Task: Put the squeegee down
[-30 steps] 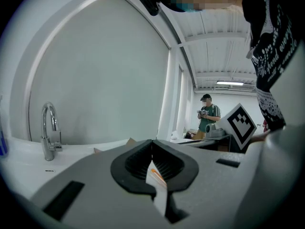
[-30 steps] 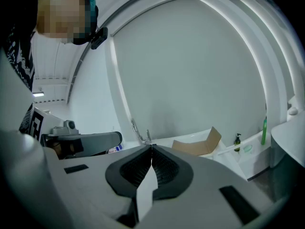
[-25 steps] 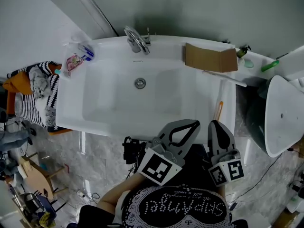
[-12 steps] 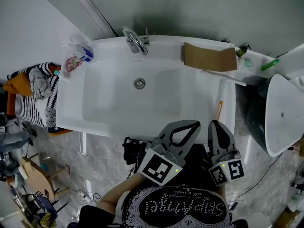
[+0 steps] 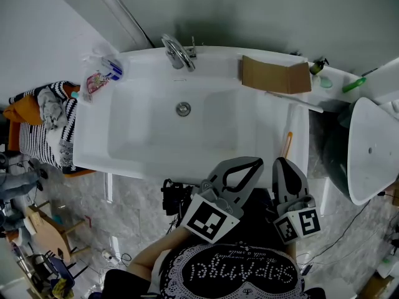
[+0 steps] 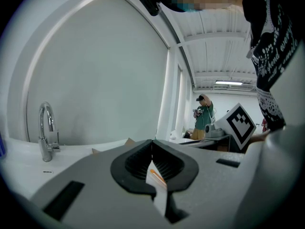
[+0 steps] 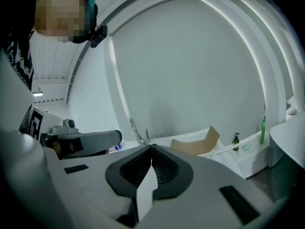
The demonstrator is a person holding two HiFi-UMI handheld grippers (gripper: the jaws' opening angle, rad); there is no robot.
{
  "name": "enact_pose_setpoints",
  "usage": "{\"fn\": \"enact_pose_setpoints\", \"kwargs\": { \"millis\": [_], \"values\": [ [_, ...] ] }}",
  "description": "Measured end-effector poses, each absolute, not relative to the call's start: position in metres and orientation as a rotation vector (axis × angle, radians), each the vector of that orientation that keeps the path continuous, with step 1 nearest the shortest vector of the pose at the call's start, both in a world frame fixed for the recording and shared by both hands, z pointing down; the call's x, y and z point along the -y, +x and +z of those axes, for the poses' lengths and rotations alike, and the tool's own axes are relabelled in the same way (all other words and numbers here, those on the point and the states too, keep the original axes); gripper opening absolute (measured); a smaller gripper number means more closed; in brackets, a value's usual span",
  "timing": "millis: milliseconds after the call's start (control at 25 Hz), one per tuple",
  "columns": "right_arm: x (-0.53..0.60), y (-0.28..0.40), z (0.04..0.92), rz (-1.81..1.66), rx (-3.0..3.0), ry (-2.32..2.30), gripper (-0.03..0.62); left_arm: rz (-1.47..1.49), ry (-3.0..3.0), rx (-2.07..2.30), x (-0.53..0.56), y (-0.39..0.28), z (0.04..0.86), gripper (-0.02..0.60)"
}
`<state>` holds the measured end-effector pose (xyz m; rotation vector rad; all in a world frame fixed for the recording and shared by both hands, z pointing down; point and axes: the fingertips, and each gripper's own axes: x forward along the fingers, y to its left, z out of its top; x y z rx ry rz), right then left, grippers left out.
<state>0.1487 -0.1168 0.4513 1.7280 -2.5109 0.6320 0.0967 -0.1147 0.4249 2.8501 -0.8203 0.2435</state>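
A thin orange-handled tool [image 5: 286, 144], which may be the squeegee, lies on the right rim of the white tub [image 5: 143, 161]; neither gripper touches it. A sliver of orange [image 6: 155, 175] shows through the gap behind the left jaws. My left gripper [image 5: 257, 162] is shut with nothing in it, just short of the tub's near rim. My right gripper [image 5: 282, 162] sits beside it, also shut and empty, a little short of the orange tool. Both grippers are held close to the person's body. In the gripper views the left gripper [image 6: 152, 141] and the right gripper [image 7: 152, 147] show jaws pressed together.
A chrome faucet [image 5: 177, 52] stands at the tub's far rim, with a drain [image 5: 182, 109] below it. A cardboard box [image 5: 275, 75] and a long white rod [image 5: 295, 101] rest at the far right. A plastic bag [image 5: 100, 75] lies at the far left corner. A white basin [image 5: 372, 151] stands to the right.
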Motion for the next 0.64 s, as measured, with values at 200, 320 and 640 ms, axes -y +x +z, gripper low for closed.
{"fn": "enact_pose_setpoints", "kwargs": {
  "millis": [200, 320, 640],
  "values": [
    [0.1164, 0.1480, 0.4503, 0.632, 2.508, 1.731, 0.021, 0.230, 2.846, 0.824, 0.1151, 0.0943, 0.4231, 0.006],
    [0.1161, 0.1478, 0.4498, 0.628, 2.511, 1.732, 0.021, 0.229, 2.849, 0.820, 0.1149, 0.0944, 0.4228, 0.006],
    [0.1152, 0.1499, 0.4523, 0.639, 2.494, 1.744, 0.021, 0.222, 2.845, 0.810, 0.1141, 0.0952, 0.4229, 0.006]
  ]
}}
